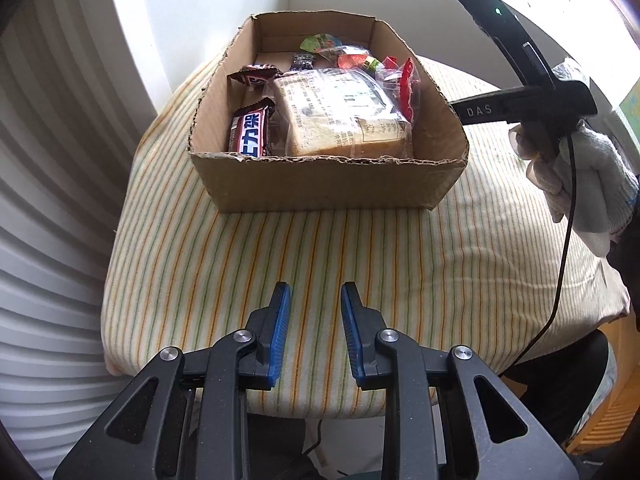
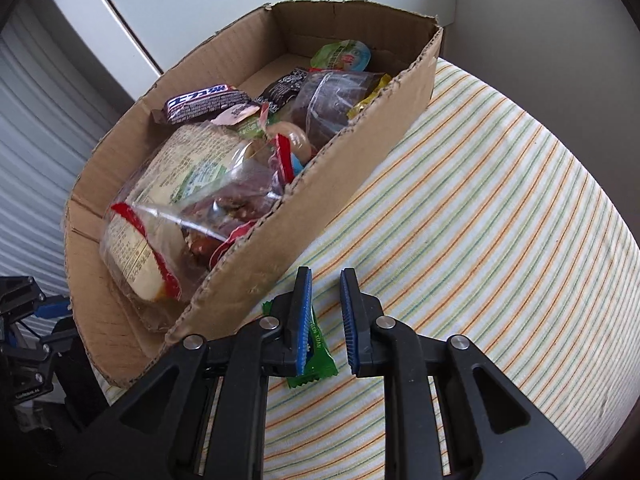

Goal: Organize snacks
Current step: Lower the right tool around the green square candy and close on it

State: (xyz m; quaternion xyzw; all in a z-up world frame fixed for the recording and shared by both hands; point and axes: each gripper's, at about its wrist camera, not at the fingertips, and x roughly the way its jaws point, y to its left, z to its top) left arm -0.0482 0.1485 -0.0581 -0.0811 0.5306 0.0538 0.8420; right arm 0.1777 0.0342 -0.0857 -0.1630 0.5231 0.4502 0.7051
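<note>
Already packed with snacks, a cardboard box (image 1: 320, 184) sits on a striped cloth (image 1: 280, 260) that covers a small table, near a white wall corner. Inside it, seen from the left wrist camera, a wrapped slab of bread (image 1: 340, 116) fills the middle, two brown chocolate bars (image 1: 250, 132) lie along its left side, and a clear bag with red trim (image 1: 404, 88) leans against the right wall; smaller sweets and a green-lidded cup (image 1: 318, 42) crowd the far end. The left gripper (image 1: 315, 334) hovers over bare cloth in front of the box, its blue-padded fingers (image 1: 280, 332) apart and holding nothing. To the right of the box, a hand in a white glove (image 1: 580, 176) grips the black handle of the other tool, a cable hanging from it. From the right wrist camera, the right gripper (image 2: 326, 320) is low over the cloth just beside the long right wall of the box, jaws apart. A small green candy packet (image 2: 316, 354) lies on the cloth just outside the box, partly hidden under the left finger; whether that finger touches it cannot be told, and the jaws are not closed on it. At the lower left of that view, part of the left tool shows beyond the box.
</note>
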